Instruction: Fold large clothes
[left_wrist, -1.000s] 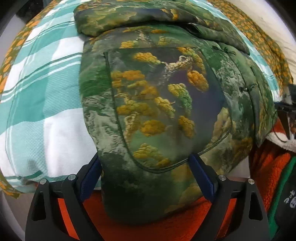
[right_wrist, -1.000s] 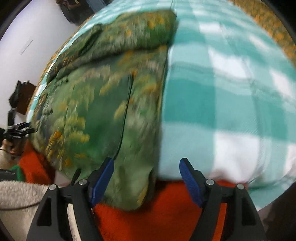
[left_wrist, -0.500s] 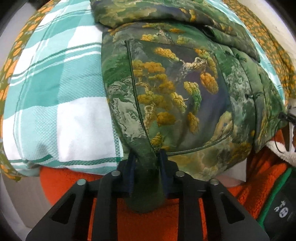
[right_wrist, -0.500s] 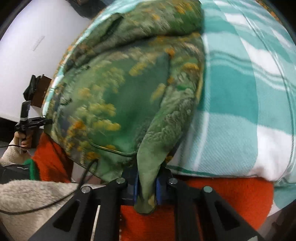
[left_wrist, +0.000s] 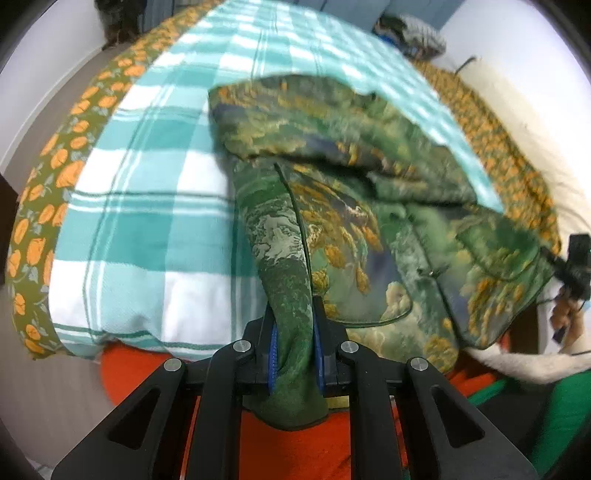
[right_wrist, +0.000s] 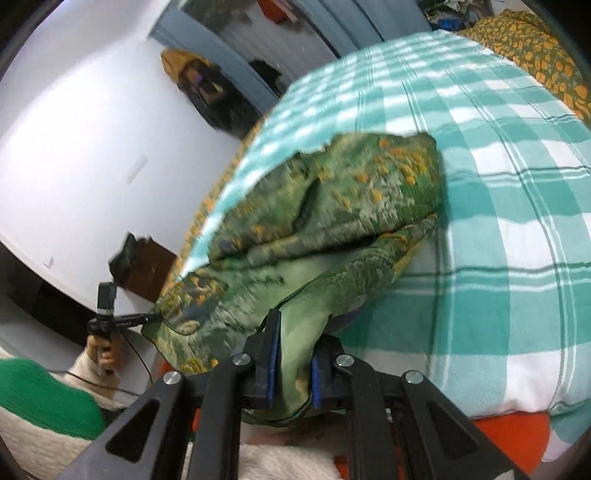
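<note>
Item: green printed jacket (left_wrist: 332, 206), lying on the checked bed cover (left_wrist: 155, 206), hem at 6 o'clock. Left gripper (left_wrist: 295, 354) and right gripper (right_wrist: 290, 369): fingers closed tight on the hem corners. Step, judged: lengthwise fold. Next: carry both corners evenly toward 12 o'clock.

Two wrist fisheyes, close over the bed's near edge
Each looks forward along its gripper fingers, across the bed; both share the green jacket (left_wrist: 369, 229) and checked blanket (right_wrist: 517, 229).

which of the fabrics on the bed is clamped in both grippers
The green landscape-print jacket: left gripper and right gripper pinch its hem; the checked blanket lies flat.
</note>
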